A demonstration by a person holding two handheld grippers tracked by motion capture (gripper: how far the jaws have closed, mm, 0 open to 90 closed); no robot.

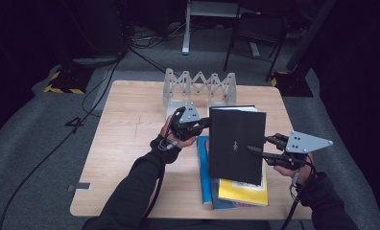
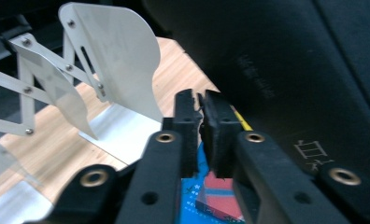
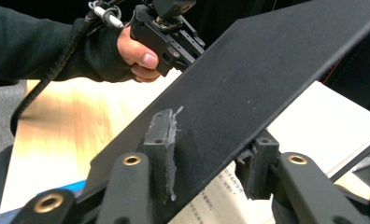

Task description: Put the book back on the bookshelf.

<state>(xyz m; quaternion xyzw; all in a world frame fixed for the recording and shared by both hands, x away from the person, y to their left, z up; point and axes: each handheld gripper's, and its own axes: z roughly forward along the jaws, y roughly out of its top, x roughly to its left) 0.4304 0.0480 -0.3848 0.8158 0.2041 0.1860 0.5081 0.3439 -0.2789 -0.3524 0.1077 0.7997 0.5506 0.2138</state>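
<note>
My right fingers [image 3: 206, 154] straddle the black book's [image 1: 236, 143] cover edge, gripping it; my left fingers [image 1: 205, 123] pinch its opposite edge, nearly clenched. The book hangs above the stacked books [image 1: 241, 191] on the bench [image 1: 125, 143]. Spine characters are too blurred to read.

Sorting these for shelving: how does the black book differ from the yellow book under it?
The black book is lifted and tilted, with the left gripper and right gripper at its two sides; the yellow book lies flat on the stack. The black cover looks larger and dark; the yellow is bright. Both are rectangular.
</note>
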